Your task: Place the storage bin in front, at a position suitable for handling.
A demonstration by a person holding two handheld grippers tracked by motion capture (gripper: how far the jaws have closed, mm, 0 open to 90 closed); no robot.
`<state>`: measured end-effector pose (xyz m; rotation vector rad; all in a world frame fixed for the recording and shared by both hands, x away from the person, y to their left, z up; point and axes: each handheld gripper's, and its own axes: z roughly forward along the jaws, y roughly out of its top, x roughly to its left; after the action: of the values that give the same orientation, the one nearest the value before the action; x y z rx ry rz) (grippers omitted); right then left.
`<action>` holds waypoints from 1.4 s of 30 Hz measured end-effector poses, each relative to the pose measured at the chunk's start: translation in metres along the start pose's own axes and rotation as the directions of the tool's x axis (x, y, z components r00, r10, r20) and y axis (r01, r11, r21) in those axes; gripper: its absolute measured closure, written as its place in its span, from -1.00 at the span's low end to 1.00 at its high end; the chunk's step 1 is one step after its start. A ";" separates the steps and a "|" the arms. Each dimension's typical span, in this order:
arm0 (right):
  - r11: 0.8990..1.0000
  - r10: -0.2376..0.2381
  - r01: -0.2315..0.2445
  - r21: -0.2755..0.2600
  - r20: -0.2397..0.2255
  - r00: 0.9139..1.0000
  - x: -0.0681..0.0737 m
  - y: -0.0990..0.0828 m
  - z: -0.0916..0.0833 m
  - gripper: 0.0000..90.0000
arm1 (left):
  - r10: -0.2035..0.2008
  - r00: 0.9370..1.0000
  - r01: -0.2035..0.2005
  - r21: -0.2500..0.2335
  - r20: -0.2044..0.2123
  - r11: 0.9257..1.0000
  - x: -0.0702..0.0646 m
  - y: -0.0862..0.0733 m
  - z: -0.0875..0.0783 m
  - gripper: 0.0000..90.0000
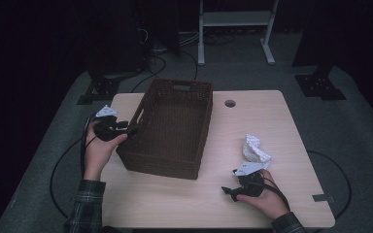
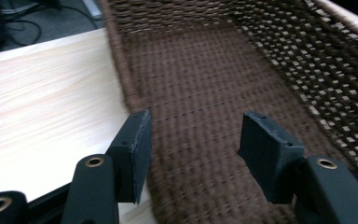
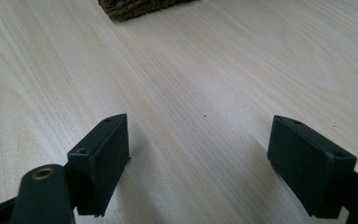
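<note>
Dim room; grey carpeted floor [image 1: 354,131], black cables [image 1: 160,63], white metal frame legs [image 1: 235,22] behind pale wooden rectangular table [image 1: 175,204].

A crumpled white paper [image 1: 255,148] lay on the right part of the light wooden counter [image 1: 175,201]. A round cable hole [image 1: 230,103] was near the far edge. Behind the counter, black cables [image 1: 162,58] lay on the grey floor, beside a white metal frame [image 1: 235,22].

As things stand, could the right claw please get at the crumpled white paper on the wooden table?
Probably yes: the crumpled white paper lies just beyond the open, empty right claw, with nothing between, though the claw points away towards the basket.
</note>
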<state>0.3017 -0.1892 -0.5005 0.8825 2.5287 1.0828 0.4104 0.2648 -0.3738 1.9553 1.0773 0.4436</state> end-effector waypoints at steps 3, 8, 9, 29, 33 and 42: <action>1.000 0.000 0.000 -0.002 -0.001 1.000 0.000 0.000 0.000 -0.58 | 0.014 1.000 -0.014 0.003 0.024 1.000 -0.010 0.003 0.005 -0.04; 1.000 -0.002 0.002 -0.009 0.001 1.000 0.001 0.000 0.001 -0.61 | 0.036 0.998 -0.036 0.014 0.057 0.999 -0.025 0.007 0.013 -0.04; 1.000 0.000 0.000 -0.009 0.000 1.000 0.001 0.000 0.002 -0.62 | 0.042 0.997 -0.043 0.016 0.065 0.999 -0.028 0.008 0.015 -0.04; 1.000 0.002 -0.002 -0.018 0.002 1.000 0.001 -0.001 0.002 -0.63 | 0.107 0.978 -0.116 0.041 0.178 0.992 -0.095 0.031 0.046 -0.07; 1.000 0.002 -0.002 -0.017 0.002 1.000 0.001 -0.001 0.002 -0.63 | 0.112 0.974 -0.123 0.045 0.196 0.991 -0.106 0.034 0.051 -0.06; 1.000 0.004 -0.004 -0.017 0.001 1.000 0.001 -0.001 0.002 -0.63 | 0.129 0.963 -0.144 0.045 0.237 0.989 -0.130 0.039 0.062 -0.04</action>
<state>0.3018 -0.1875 -0.5027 0.8838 2.5139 1.1030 0.3962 0.1161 -0.3677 2.0857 0.8188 0.2478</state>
